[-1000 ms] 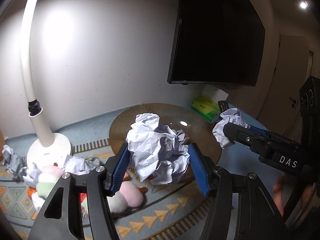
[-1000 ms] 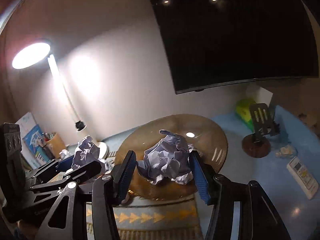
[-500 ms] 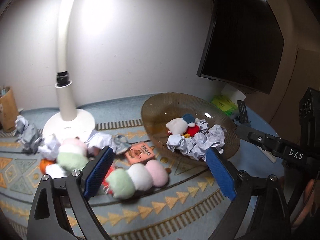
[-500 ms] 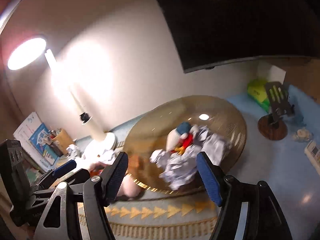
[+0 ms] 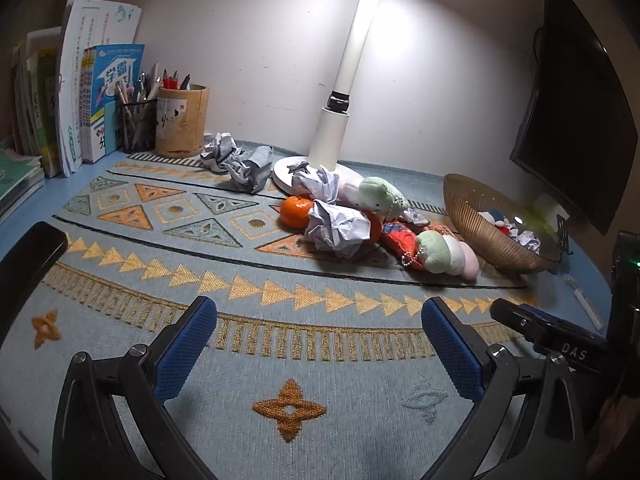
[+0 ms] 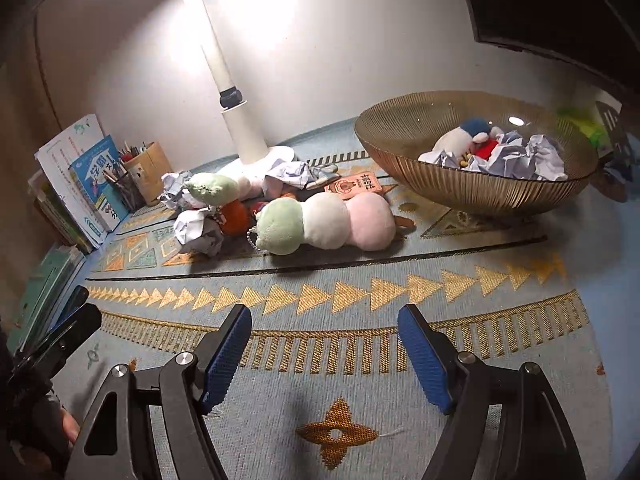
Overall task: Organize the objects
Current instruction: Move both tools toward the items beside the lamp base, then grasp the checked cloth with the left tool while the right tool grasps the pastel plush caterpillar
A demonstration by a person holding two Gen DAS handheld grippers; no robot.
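mat patterned in blue and gold spans the desk and carries everything else. bowl, ribbed and amber, stands at the right side of the mat and already holds crumpled paper and a small stuffed toy. lamp rises from a white base at the back wall; loose things are heaped against that base. three-ball plush, green, white and pink, lies just beside the bowl, nearest to the right gripper. paper ball rests in the middle of the heap, touching an orange and near a green plush; two more paper wads lie farther back by the pen cup. left gripper hovers over bare mat with its tongs wide apart and nothing between them; the right gripper's tongs are likewise apart and hold nothing. judged step: reach for the next loose item. a good approach would come low and level, straddle the paper ball across its widest part without nudging the orange, and close gently, since crumpled paper gives and could slip or spring free.
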